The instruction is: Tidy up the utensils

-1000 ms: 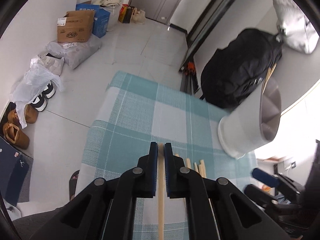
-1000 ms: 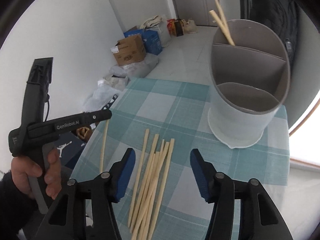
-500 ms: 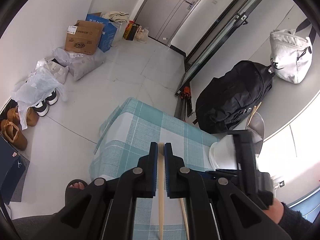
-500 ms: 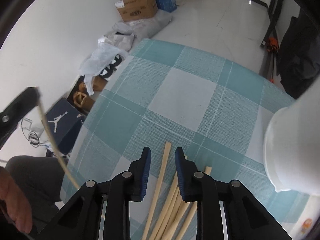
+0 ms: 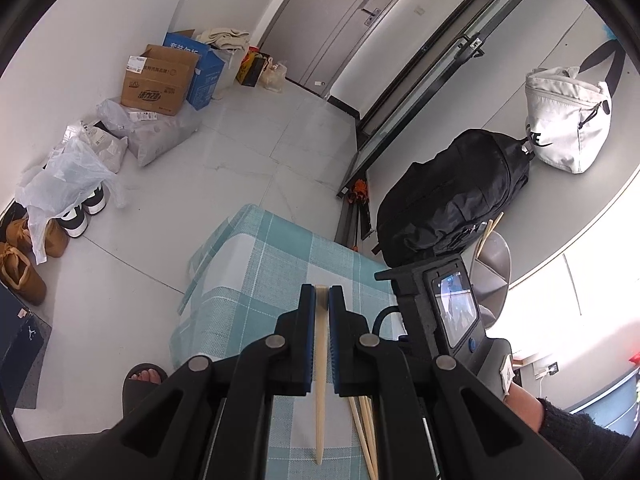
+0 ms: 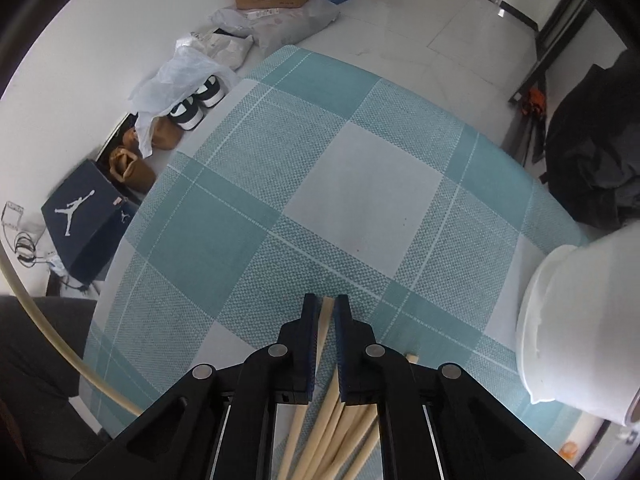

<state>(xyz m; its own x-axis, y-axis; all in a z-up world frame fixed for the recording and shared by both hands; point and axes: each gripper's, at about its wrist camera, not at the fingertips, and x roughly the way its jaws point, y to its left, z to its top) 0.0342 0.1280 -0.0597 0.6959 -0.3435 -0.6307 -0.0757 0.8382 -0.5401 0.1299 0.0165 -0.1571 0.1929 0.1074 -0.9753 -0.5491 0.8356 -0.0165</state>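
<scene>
Two grippers are in my views, over a table under a teal-and-white checked tablecloth (image 6: 360, 184), which is the biggest thing here. Beyond its far edge I see a black backpack (image 5: 448, 200) leaning against the wall, with a white bag (image 5: 568, 120) beside it. On the floor to the left sit a cardboard box (image 5: 158, 80), a dark shoebox (image 6: 84, 220) and some shoes under a plastic bag.

Next in size is the white utensil holder (image 6: 576, 332), standing on the cloth at the right edge of my right view; from my left view I see its divided grey interior (image 5: 490, 270) with two chopsticks poking out of the far compartment.

My right gripper (image 6: 328, 312) points steeply down at the table, and its jaws have come together on the tip of one chopstick (image 6: 326, 322) at the top of the loose bundle of chopsticks (image 6: 340, 432) lying on the cloth under it. I cannot tell whether that stick is off the cloth.

My left gripper (image 5: 321, 300) is clamped on a single chopstick (image 5: 320, 380), held clear above the table, the stick running straight back between the blue pads. In my right view that stick appears as a pale curved line at the left edge.
</scene>
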